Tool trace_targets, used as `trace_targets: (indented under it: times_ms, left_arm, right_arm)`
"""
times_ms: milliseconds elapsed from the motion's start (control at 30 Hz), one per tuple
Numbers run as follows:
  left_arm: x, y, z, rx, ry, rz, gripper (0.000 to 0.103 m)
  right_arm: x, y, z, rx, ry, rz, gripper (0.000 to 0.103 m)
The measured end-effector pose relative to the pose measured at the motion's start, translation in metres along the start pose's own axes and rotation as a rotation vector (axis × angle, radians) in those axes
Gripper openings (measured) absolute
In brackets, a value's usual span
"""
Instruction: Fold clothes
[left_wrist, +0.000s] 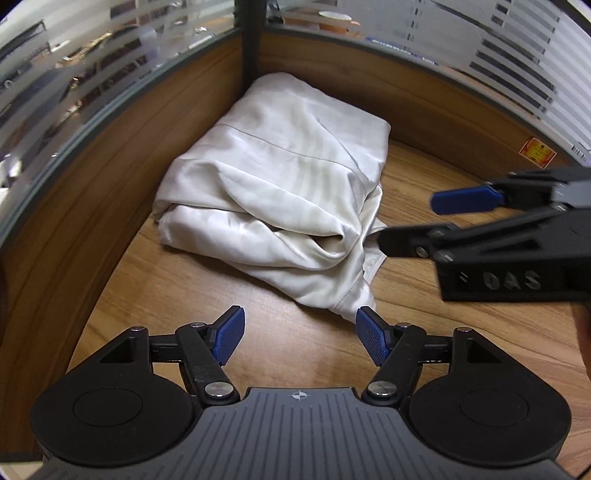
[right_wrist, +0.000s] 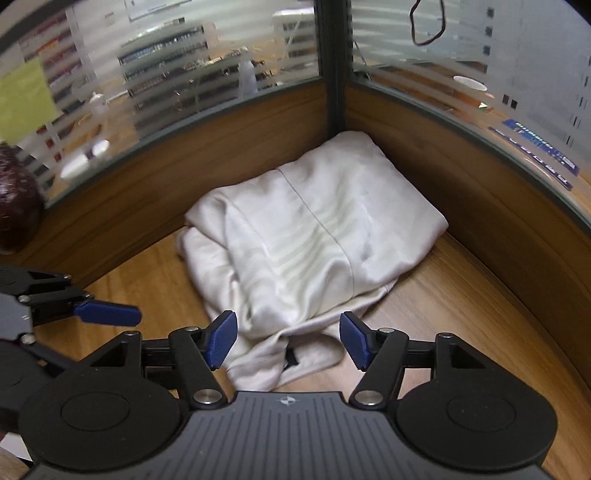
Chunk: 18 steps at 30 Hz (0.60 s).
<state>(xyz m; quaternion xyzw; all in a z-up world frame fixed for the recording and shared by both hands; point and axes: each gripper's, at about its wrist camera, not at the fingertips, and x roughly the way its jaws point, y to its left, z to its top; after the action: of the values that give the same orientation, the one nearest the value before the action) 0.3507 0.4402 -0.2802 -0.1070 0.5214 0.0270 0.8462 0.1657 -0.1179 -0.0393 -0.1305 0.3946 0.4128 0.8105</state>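
A: Where does the garment (left_wrist: 280, 192) lie?

B: The pale, satiny cloth sits in a loose folded bundle, pushed into the corner of the wooden desk (left_wrist: 424, 177) where the two partition walls (left_wrist: 118, 147) meet. Several layers are stacked, with a seam running across the top.

A: So the folding looks done?

B: Mostly, by the look of it. The upper part is fairly square, yet the near edge is rumpled and one tail of fabric trails out toward the cameras, so some tidying seems left.

A: And the claws?

B: The left claw (left_wrist: 299, 338) stands open with nothing between its blue pads, the cloth's tail just beside one of them. The right claw (right_wrist: 288, 339) is open too, poised over the bundle's near end without pinching it. Neither holds the garment.
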Motion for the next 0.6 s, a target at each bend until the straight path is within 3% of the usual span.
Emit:
trace_targets:
  times_ms: [467,600]
  left_arm:
    - [-0.085,-0.039,-0.067,-0.144,-0.060,0.123,0.093]
    - [-0.103,-0.059,-0.091,-0.176,-0.057,0.153,0.100]
  right_arm:
    - [-0.123,0.011,-0.077,0.031,-0.093,-0.020,0.100]
    - [-0.154,0.009,-0.104,0.046,-0.107,-0.026,0.102]
